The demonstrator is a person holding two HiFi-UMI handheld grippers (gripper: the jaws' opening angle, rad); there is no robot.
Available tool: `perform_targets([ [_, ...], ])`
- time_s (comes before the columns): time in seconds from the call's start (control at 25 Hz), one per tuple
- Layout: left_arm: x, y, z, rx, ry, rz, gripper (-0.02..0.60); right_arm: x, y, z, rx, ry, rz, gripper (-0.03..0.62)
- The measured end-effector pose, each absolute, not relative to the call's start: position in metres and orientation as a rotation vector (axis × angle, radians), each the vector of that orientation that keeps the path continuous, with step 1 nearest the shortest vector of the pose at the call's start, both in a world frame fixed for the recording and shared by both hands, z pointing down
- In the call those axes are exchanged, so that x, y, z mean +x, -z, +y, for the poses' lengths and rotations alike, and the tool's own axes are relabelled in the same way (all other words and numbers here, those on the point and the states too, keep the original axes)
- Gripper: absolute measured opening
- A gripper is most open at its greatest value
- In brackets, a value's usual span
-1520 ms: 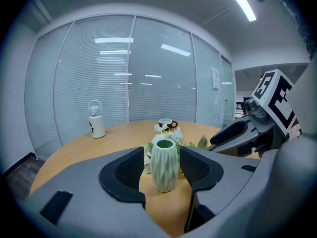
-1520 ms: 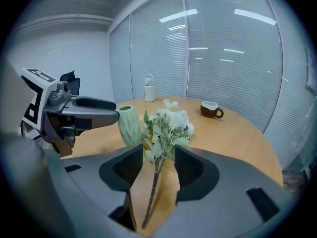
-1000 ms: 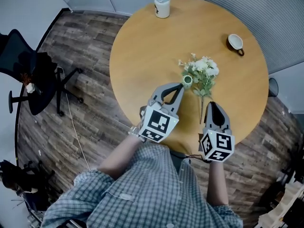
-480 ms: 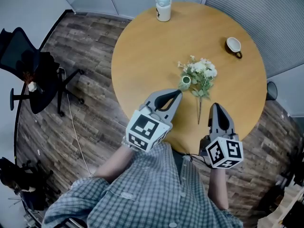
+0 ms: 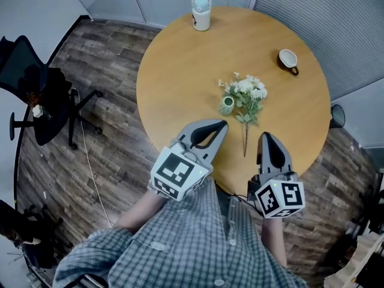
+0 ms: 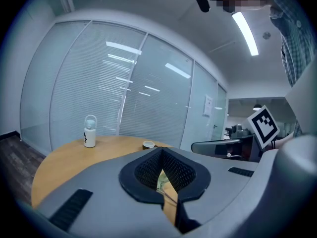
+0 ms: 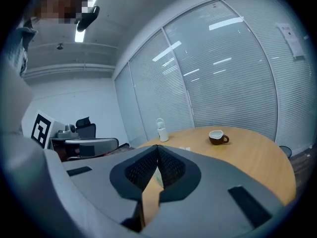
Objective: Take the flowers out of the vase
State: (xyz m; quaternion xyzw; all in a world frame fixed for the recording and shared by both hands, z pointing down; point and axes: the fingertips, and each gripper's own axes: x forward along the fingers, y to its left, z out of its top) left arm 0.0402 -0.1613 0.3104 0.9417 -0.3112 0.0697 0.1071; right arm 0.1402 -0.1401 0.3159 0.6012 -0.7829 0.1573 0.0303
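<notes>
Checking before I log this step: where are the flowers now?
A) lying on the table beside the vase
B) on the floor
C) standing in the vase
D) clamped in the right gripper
A: the flowers lie flat on the table beside the small green vase; the right gripper is shut on nothing.

No lettering can be read anywhere. A paper notice (image 6: 208,105) on the glass wall (image 6: 148,83) is too small to make out. The white bottle (image 5: 201,11) carries a blurred dark mark. The marker cubes (image 5: 176,174) show only black-and-white square patterns.
</notes>
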Motion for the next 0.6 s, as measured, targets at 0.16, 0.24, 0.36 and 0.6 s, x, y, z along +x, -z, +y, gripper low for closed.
perform_targets([
  [0.16, 0.0400, -0.3108, -0.1567, 2.779, -0.216, -0.910, 0.008, 0.1330, -0.3118, -0.1402, 1.824, -0.469, -2.446, 0.011],
  [0.24, 0.0395, -0.3104, -0.1570, 2.787, -0.224, -0.915, 0.008, 0.1308, -0.3101, -0.1405, 1.816, -0.466, -2.458, 0.011],
  [0.36, 0.0406, -0.3114, -0.1573, 2.795, -0.236, -0.915, 0.008, 0.1297, -0.3091, -0.1405, 1.811, -0.461, -2.467, 0.011],
  [0.6, 0.0461, -0.3073, -0.1551, 2.811, -0.227, -0.894, 0.008, 0.1310, -0.3063, -0.1383, 1.814, -0.455, -2.470, 0.011],
])
